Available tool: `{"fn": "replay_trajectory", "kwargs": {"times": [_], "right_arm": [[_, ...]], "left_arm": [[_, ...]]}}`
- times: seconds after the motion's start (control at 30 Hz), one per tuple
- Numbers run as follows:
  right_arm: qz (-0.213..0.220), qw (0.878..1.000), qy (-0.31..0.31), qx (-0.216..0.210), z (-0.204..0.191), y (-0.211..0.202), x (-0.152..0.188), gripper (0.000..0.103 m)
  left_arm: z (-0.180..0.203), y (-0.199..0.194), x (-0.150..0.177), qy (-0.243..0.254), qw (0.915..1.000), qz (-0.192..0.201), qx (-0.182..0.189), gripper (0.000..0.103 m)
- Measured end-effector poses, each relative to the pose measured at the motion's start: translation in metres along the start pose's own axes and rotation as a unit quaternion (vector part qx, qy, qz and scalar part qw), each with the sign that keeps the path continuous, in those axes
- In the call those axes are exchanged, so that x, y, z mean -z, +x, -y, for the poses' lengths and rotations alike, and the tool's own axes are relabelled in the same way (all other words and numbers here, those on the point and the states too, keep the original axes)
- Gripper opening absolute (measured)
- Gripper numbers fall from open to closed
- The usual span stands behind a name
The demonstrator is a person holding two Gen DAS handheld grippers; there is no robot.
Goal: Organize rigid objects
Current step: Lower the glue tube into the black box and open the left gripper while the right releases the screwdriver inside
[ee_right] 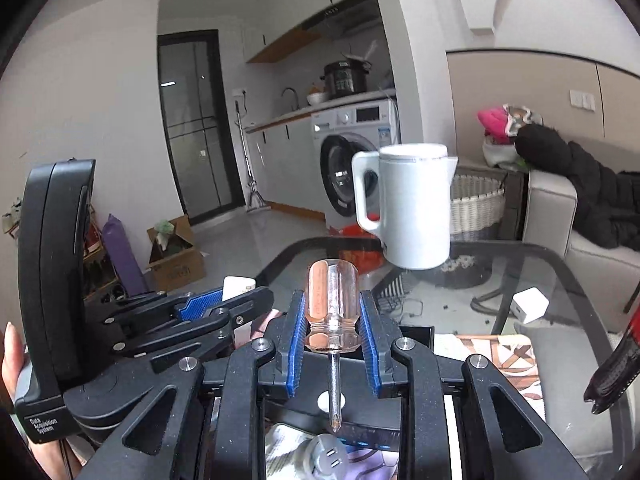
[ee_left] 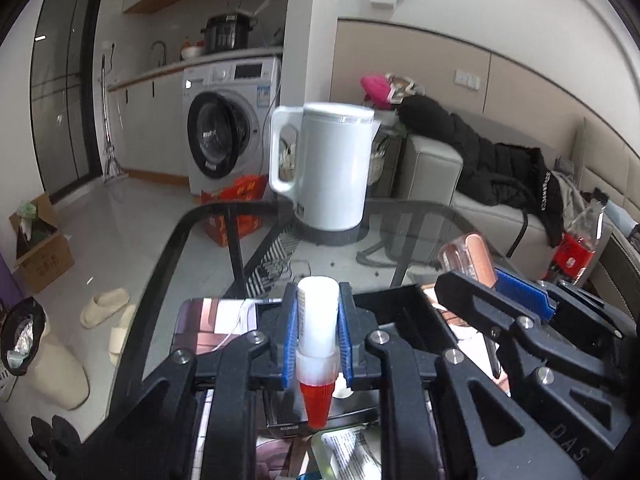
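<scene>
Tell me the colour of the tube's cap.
Red cap, on the white tube; left wrist view shows it best.

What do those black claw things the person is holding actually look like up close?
Both look alike. The left gripper and right gripper are matte black plastic linkages joined by silver bolts, each with two fingers lined with ribbed blue pads. A bulky black housing carries white lettering, "Data Acquisition System". The person's bare hand shows at the frame's left edge.

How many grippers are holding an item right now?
2. The left gripper is shut on a white tube with a red cap; the right gripper is shut on a clear-handled screwdriver, shaft pointing back toward the camera. Both hover over the glass table.
</scene>
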State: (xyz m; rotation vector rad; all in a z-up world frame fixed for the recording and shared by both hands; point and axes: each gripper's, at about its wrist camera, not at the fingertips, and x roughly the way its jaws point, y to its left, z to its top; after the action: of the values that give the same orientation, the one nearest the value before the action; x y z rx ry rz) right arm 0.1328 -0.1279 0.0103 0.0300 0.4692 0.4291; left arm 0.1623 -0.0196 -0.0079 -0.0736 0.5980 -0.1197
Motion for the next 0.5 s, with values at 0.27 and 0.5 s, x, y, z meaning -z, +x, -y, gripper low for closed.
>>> {"fn": "replay_trajectory", "kwargs": {"times": [0.27,0.5], "right_arm": [[-0.093,0.995,0.042,0.016,0.031,0.058,0.009,0.024],[-0.173,0.983,0.067,0.016,0.048,0.088,0.037,0.024]], "left_arm": [[-0.003,0.045,0.006,-0.015,0.9968,-0.078,-0.006,0.015],[0.0,0.066,0.018,-0.012,0.9913,-0.131,-0.007,0.015]]}}
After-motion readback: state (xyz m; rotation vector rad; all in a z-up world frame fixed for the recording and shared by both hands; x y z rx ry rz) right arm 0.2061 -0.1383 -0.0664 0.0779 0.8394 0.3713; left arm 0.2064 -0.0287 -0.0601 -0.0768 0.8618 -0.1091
